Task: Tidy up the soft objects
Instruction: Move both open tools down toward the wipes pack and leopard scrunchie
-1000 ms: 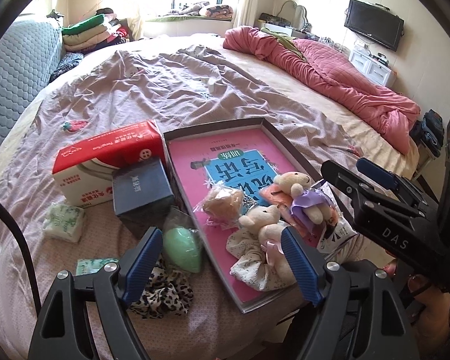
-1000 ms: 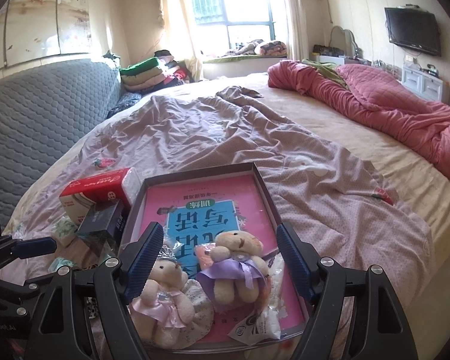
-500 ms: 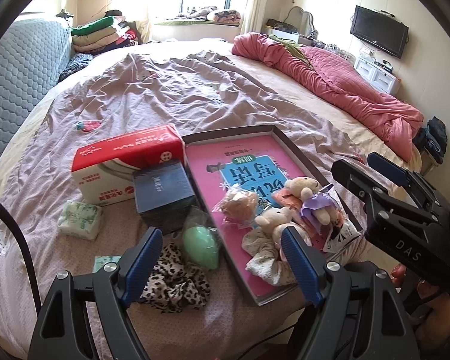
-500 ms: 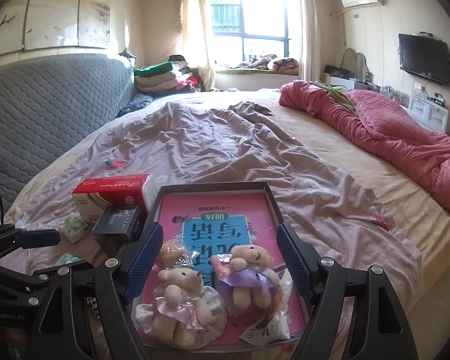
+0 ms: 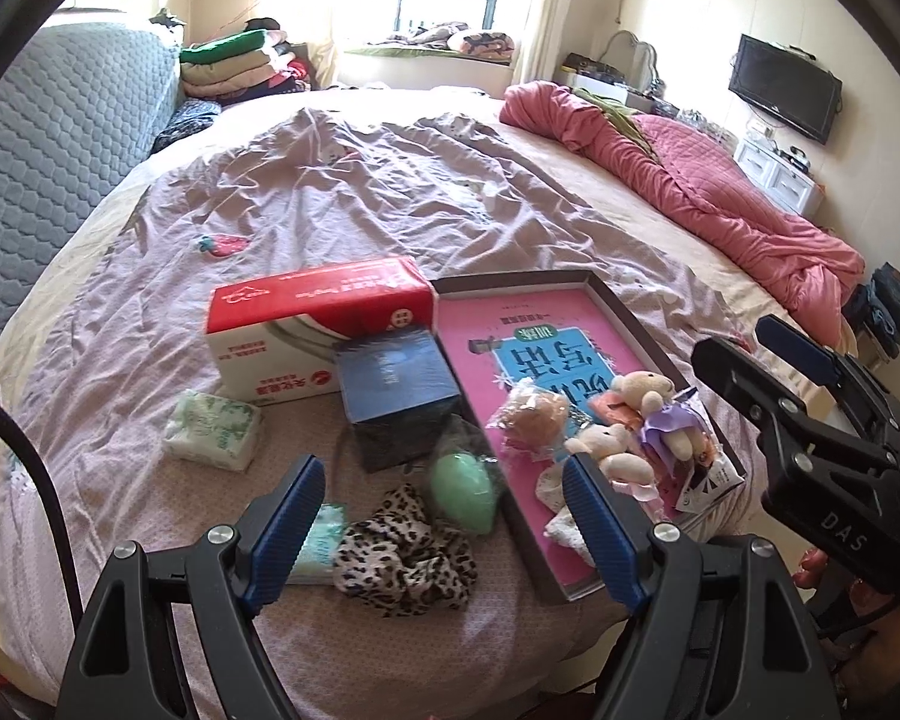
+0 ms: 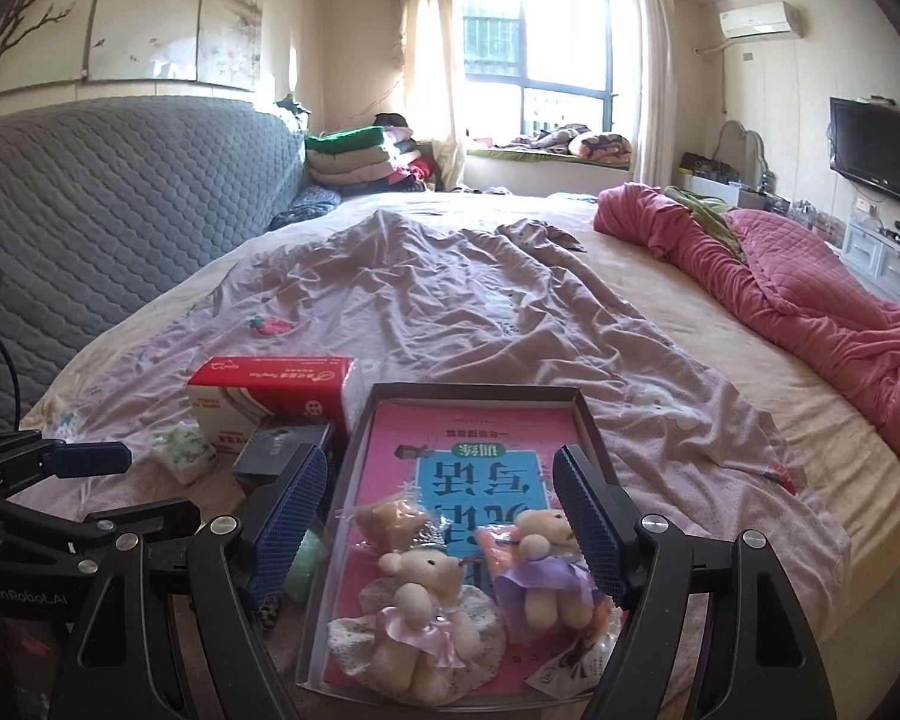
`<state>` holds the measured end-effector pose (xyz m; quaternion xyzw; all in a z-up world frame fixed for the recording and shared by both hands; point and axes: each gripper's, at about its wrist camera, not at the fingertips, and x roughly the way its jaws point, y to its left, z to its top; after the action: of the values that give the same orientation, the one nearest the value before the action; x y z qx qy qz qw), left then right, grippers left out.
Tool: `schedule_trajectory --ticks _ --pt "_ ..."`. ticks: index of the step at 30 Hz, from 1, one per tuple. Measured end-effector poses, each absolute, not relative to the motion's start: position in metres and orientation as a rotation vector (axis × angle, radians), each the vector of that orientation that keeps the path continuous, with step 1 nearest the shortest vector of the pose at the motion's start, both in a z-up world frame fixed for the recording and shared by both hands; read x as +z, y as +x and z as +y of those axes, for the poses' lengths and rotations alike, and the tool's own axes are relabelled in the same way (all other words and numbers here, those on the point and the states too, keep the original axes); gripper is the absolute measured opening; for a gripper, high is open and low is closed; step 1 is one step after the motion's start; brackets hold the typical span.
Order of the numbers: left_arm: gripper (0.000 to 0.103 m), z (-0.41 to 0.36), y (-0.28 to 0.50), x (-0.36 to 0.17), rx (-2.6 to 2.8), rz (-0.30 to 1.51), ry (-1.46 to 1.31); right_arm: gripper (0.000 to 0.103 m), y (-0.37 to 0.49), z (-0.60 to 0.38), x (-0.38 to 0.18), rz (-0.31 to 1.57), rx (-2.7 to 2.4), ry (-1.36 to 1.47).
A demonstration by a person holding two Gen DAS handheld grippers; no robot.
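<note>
A bed [image 5: 390, 192] covered with a wrinkled mauve sheet fills both views. Near its front edge lies a shallow box tray [image 5: 621, 309] lined with a pink and blue book cover. Inside the tray, toward 6 o'clock in the right wrist view, sit 2 small plush bears: a bear in a purple dress [image 6: 543, 576] and a bear in a pink dress [image 6: 417, 618], the second resting on a lacy cloth. A wrapped brown plush [image 5: 534, 417] lies just beside them.

At 9 o'clock of the tray stand a red and white tissue box [image 5: 321, 324] and a dark blue box [image 5: 396, 390]. Near them on the sheet lie a green egg-shaped sponge [image 5: 465, 489], a leopard-print scrunchie [image 5: 405, 552] and a small green-patterned tissue pack [image 5: 213, 429].

The left gripper [image 5: 444, 531] hangs above the scrunchie, jaws wide and empty. The right gripper [image 6: 441, 528] hangs above the bears, also wide apart, gripping nothing.
</note>
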<state>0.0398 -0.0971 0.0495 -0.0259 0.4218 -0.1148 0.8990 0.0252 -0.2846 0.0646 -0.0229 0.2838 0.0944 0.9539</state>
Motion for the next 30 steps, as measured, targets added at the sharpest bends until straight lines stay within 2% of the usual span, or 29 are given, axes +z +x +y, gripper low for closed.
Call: schedule_trajectory --ticks 22,30 --pt "0.081 0.001 0.042 0.056 -0.078 0.853 -0.171 0.079 0.021 -0.233 0.064 0.608 0.316 -0.095" --pt "0.083 0.017 0.046 0.033 -0.063 0.914 -0.195 0.079 0.02 -0.203 0.048 0.661 0.4 -0.16"
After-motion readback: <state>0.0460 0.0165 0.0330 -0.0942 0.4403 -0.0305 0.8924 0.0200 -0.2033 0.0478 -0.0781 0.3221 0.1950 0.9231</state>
